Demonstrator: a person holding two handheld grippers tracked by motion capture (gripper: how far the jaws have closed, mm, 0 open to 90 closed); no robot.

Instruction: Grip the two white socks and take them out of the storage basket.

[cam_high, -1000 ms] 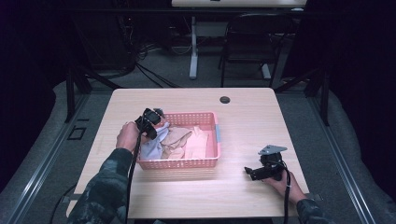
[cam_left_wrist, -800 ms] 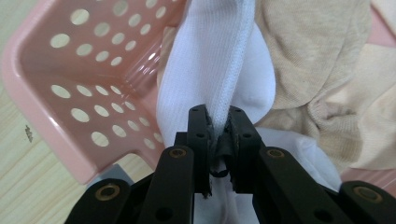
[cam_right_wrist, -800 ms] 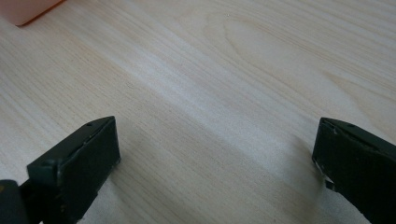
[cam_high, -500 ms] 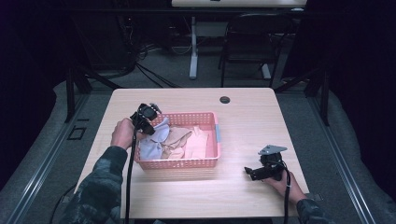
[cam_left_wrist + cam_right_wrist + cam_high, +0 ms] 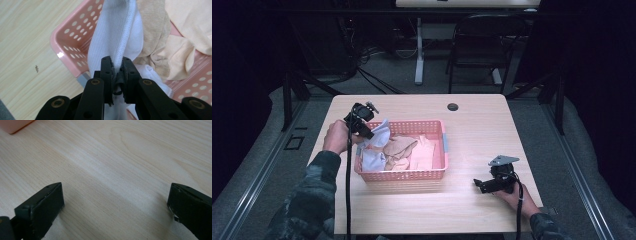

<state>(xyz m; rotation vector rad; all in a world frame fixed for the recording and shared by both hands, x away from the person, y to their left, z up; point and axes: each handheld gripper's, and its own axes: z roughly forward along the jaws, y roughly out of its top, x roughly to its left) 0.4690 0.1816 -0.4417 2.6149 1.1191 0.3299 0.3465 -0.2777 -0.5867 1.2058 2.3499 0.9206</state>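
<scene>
While left hand-held gripper (image 5: 116, 63) pinches one white cloth (image 5: 112, 35) | one pink basket (image 5: 439, 172) | right hand-held gripper (image 5: 478, 184) gapes wide, empty

Overhead table (image 5: 472, 125) view; 2 close gripper views

Ahead of you, a small dark round thing (image 5: 453, 106) sits near the table's (image 5: 482, 130) far edge; beyond it stand a black chair (image 5: 477, 45) and floor cables (image 5: 377, 80).
</scene>
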